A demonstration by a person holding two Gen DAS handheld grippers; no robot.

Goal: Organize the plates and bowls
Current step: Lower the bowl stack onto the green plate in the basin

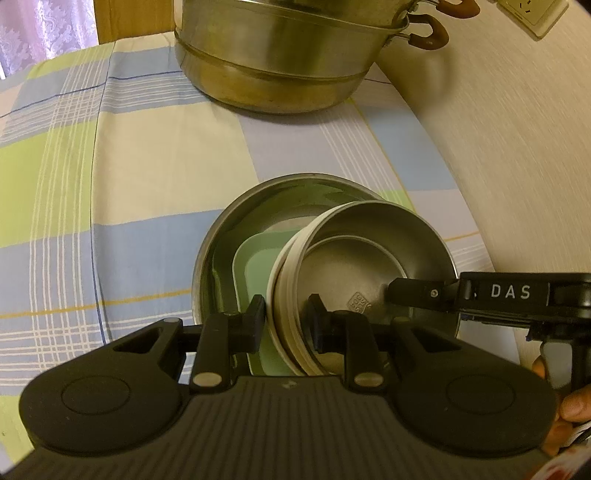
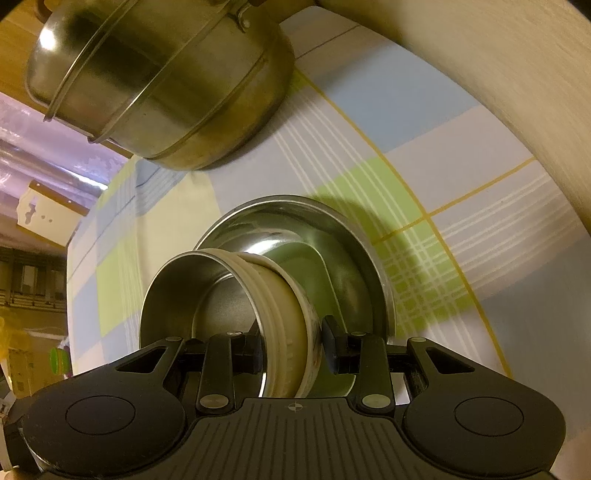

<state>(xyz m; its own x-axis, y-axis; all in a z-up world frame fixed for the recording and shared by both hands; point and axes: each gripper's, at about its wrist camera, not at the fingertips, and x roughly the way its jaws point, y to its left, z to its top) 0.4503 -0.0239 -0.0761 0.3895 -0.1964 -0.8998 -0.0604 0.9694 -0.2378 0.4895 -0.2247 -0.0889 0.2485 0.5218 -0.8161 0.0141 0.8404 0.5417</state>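
The steel bowl with the cream ribbed outer band (image 1: 369,254) sits tilted inside a wide steel basin (image 1: 236,221), leaning toward the basin's right side. A pale green plate (image 1: 255,258) lies in the basin under and beside the bowl. A stamped mark shows on the bowl's inner floor.

My left tongs (image 1: 286,325) are closed on the bowl's near wall, one finger outside against the ribbed band, the other inside. My right tongs (image 2: 293,349) grip the same bowl at another part of its rim, again one finger inside and one outside; in the left wrist view their black finger reaches in from the right, lettered "DAS".

The basin rests on a surface covered by a checked cloth (image 1: 147,166) in blue, green and cream with yellow and white lines. Farther back on the cloth stands a stacked steel steamer pot (image 1: 273,62) with brown handles. A pale wall (image 1: 498,147) runs along the right, with a socket (image 1: 532,14) at its top. A lilac curtain (image 1: 40,26) hangs at the far left.
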